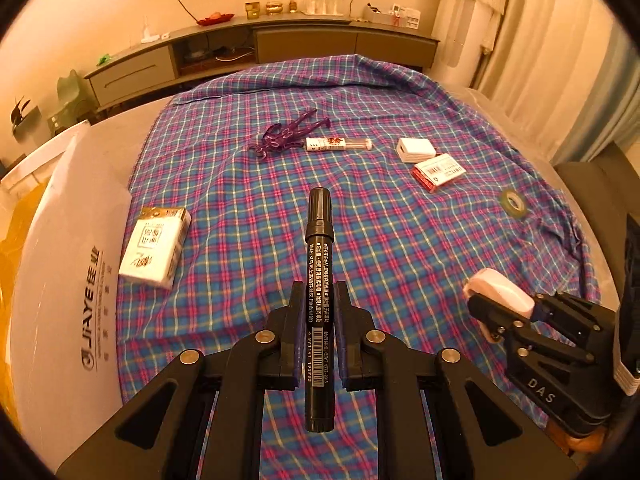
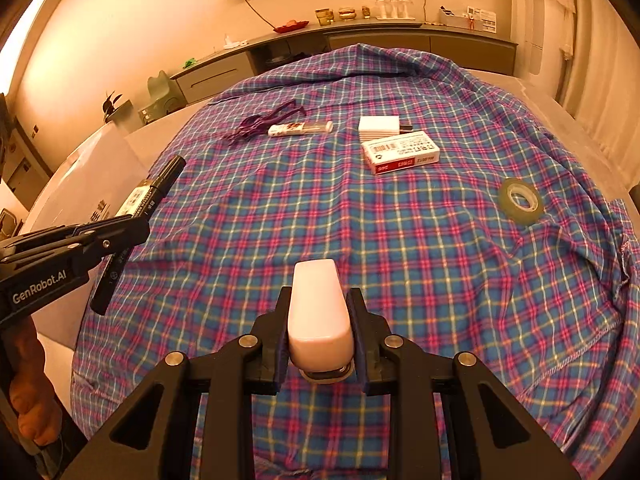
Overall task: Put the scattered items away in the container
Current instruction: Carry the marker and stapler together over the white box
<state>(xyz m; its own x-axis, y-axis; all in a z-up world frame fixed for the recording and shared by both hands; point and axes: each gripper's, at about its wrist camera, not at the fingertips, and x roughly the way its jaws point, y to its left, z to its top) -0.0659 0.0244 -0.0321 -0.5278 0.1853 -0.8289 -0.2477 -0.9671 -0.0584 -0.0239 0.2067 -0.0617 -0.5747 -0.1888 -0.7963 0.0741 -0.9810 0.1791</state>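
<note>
My left gripper is shut on a black marker and holds it above the plaid cloth; it shows at the left of the right wrist view. My right gripper is shut on a white-pink correction tape dispenser, also seen in the left wrist view. On the cloth lie a tissue pack, a purple hair clip, a white tube, a white charger, a red-white box and a tape roll. A white container stands at the left.
A low cabinet with small ornaments runs along the far wall. Curtains hang at the right. The table's bare grey edge shows beyond the cloth.
</note>
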